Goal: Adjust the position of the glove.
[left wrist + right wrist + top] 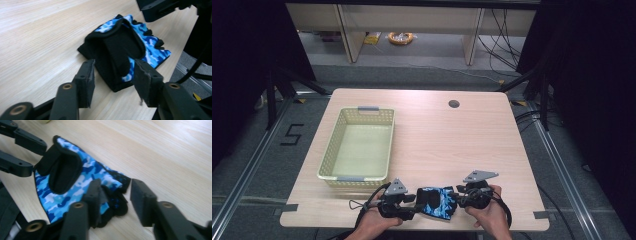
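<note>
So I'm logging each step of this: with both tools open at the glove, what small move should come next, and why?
Probably close the left tool on the glove's black cuff. Its jaws stand open on either side of that cuff without pressing, and the glove lies flat near the table's front edge, with the basket to the left.

From my remote seat I see the blue camouflage fingerless fabric glove (438, 201) lying on the light wooden table (452, 140) near its front edge, between the left gripper (411, 201) and the right gripper (458, 196). The pale green perforated plastic basket (343, 134) stands behind and left of the glove.
</note>
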